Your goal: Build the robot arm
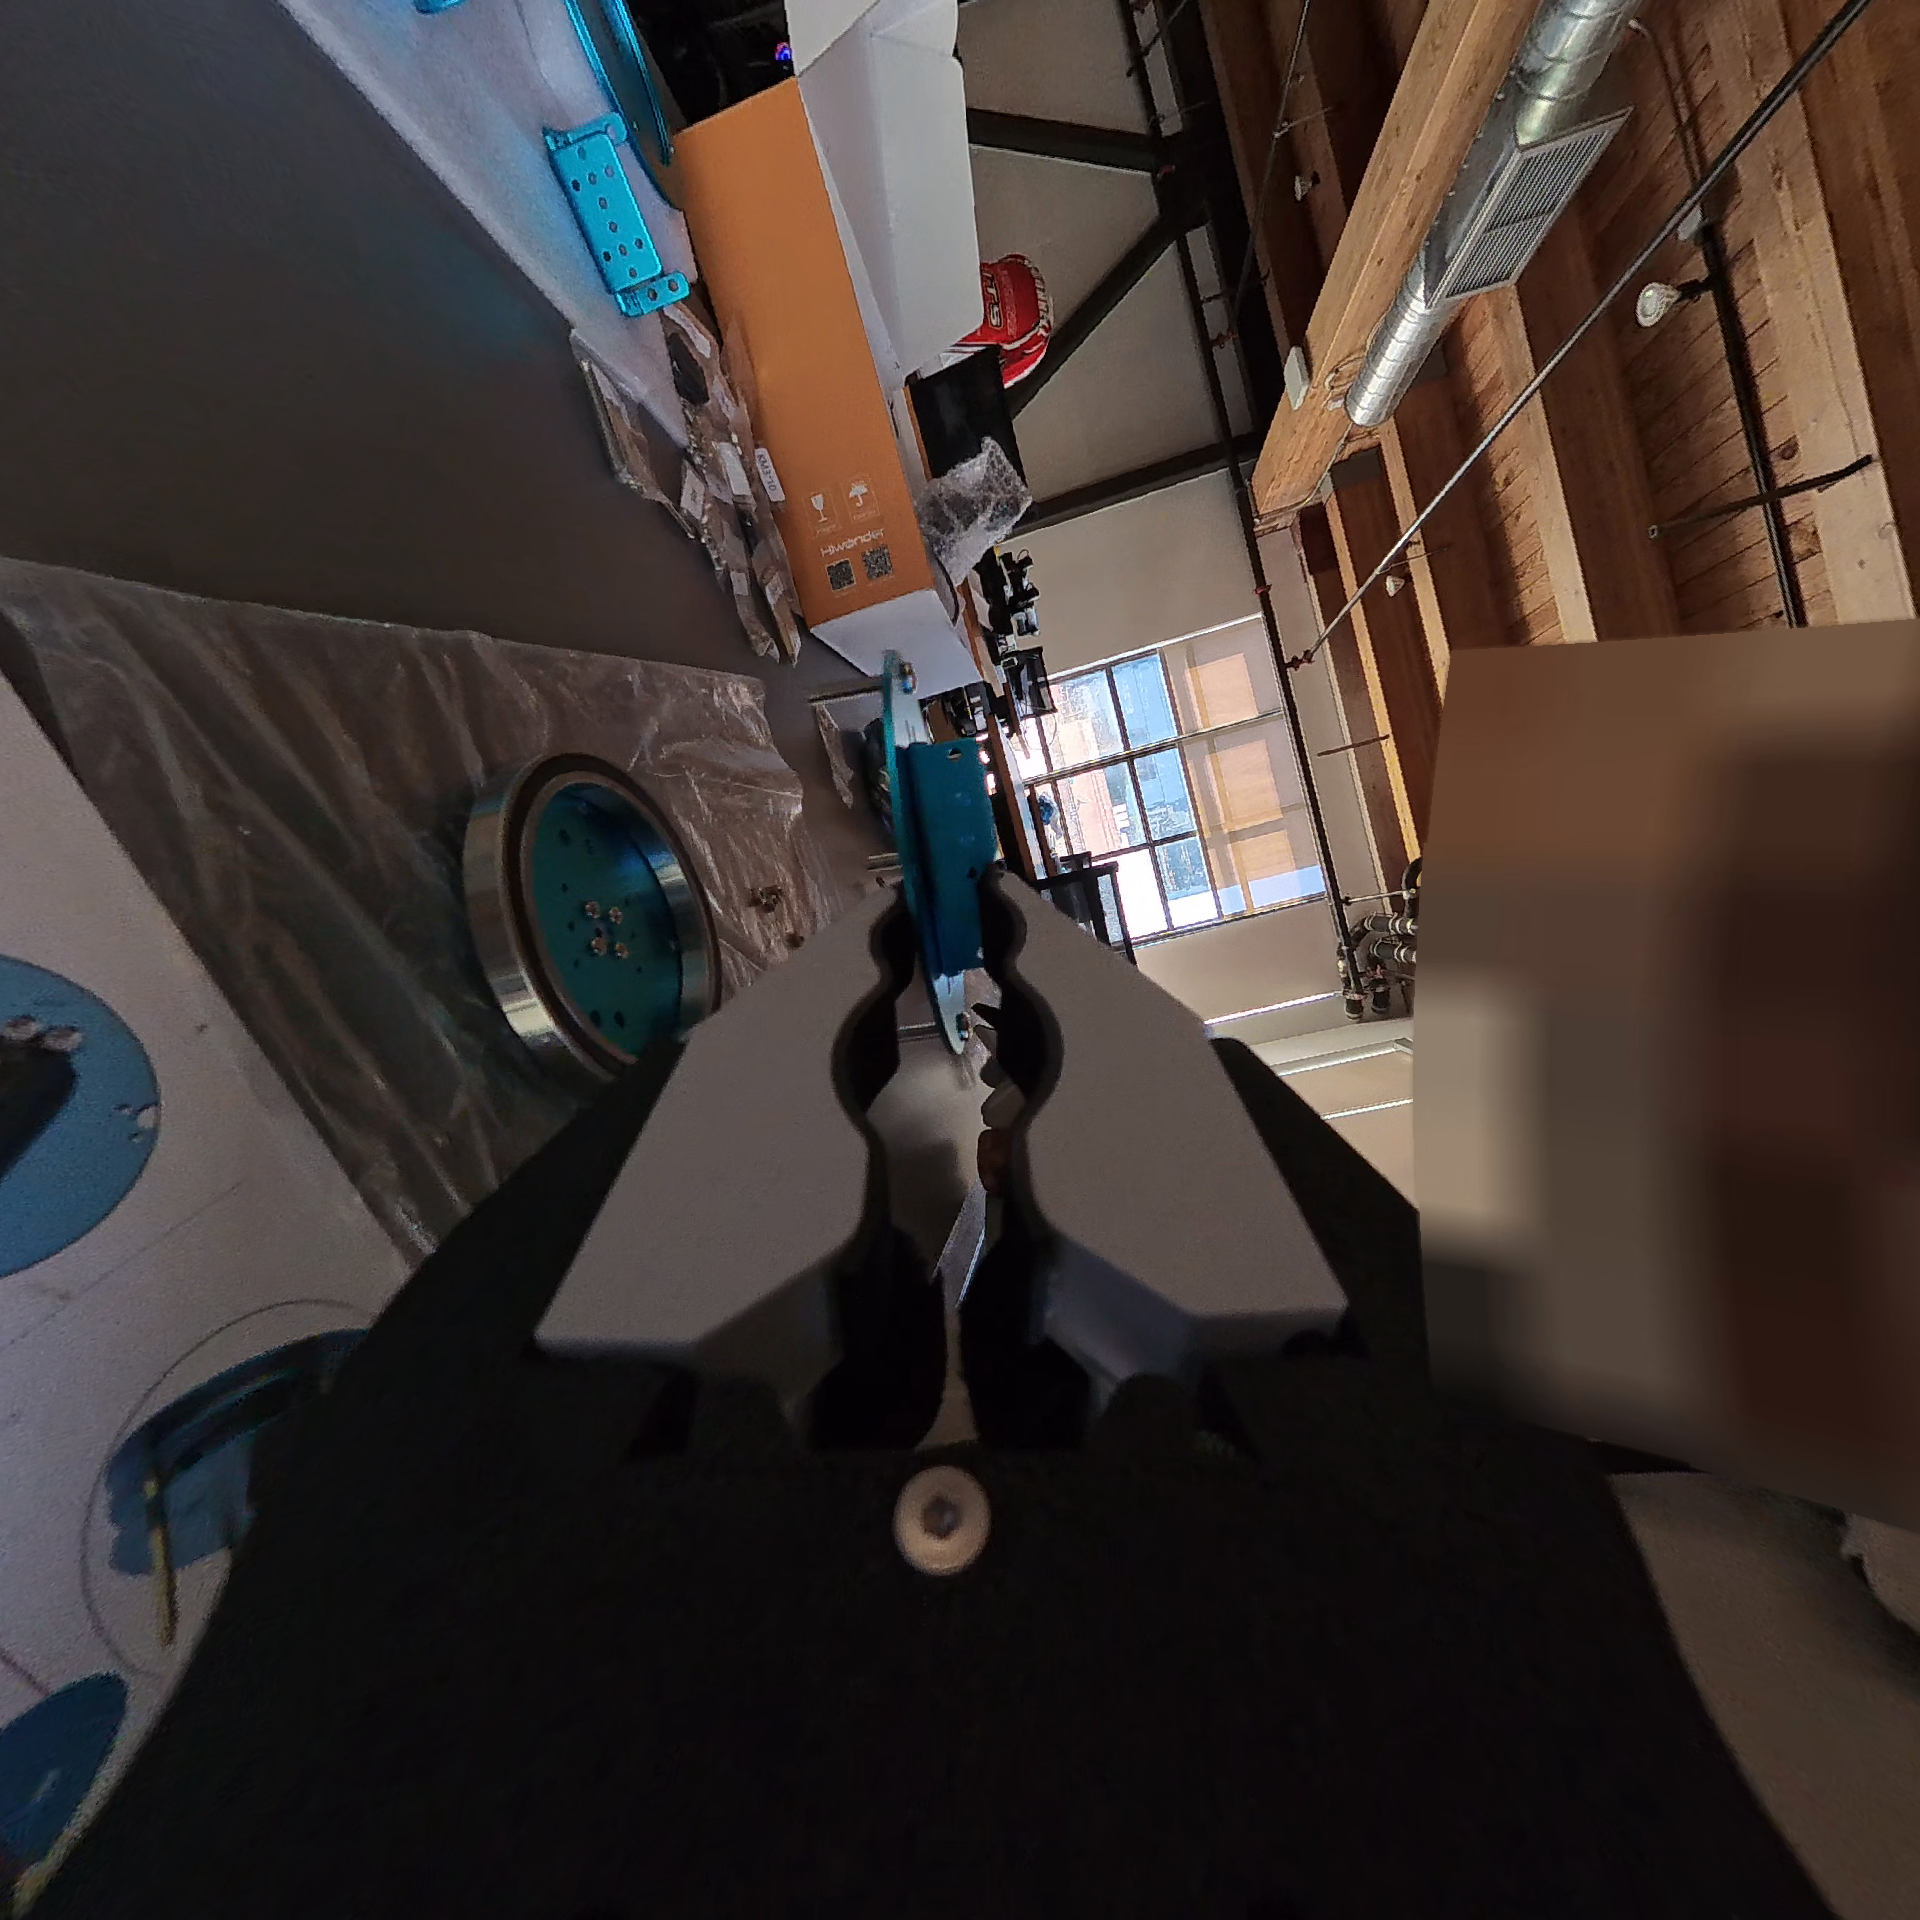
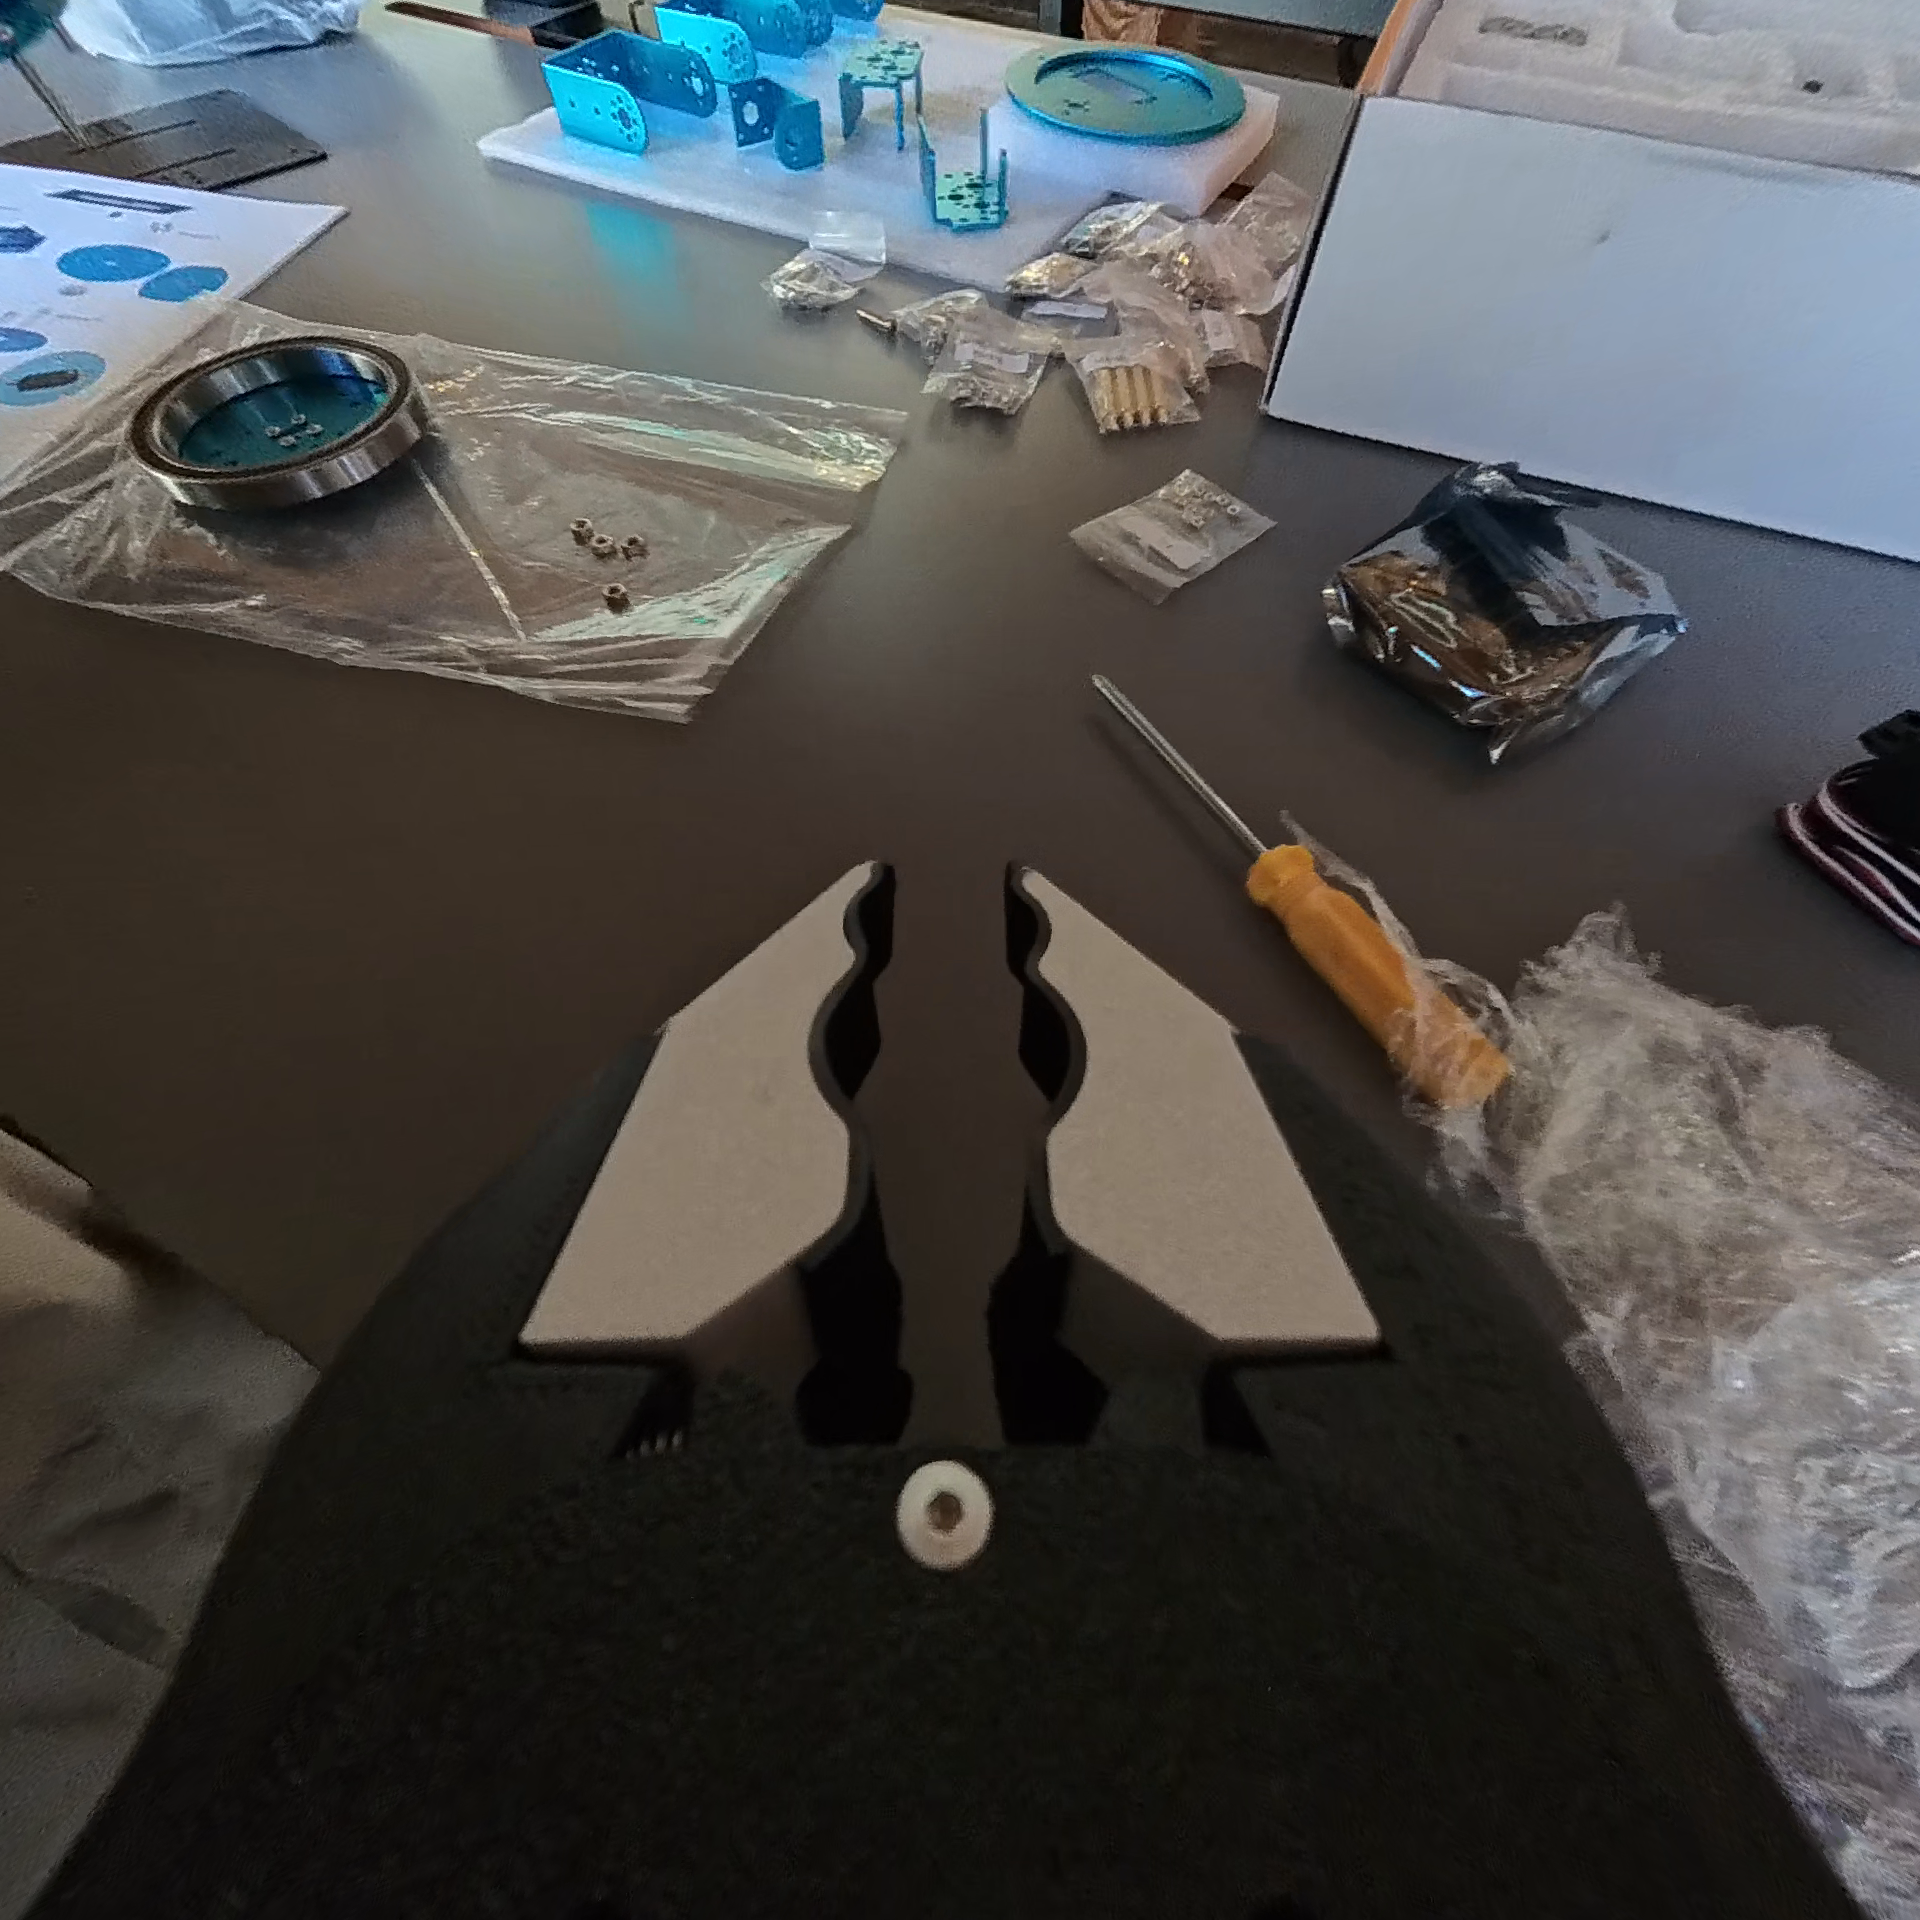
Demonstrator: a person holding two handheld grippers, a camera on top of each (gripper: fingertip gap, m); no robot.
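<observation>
The left gripper (image 1: 940, 904) pinches a blue bracket (image 1: 945, 831) joined to a thin blue disc (image 1: 902, 821), lifted off the table (image 2: 727, 790) and turned edge-on. A bearing ring (image 1: 592, 920) lies on a plastic sheet (image 1: 343, 769) left of its fingers. The right gripper (image 2: 948, 883) hangs empty, fingers spread a little, just over bare table. A screwdriver (image 2: 1320, 914) lies right of its fingers; 4 small nuts (image 2: 606, 556) rest ahead and left. Blue parts (image 2: 665, 88) and screw bags (image 2: 1091, 322) sit far ahead, unassembled.
</observation>
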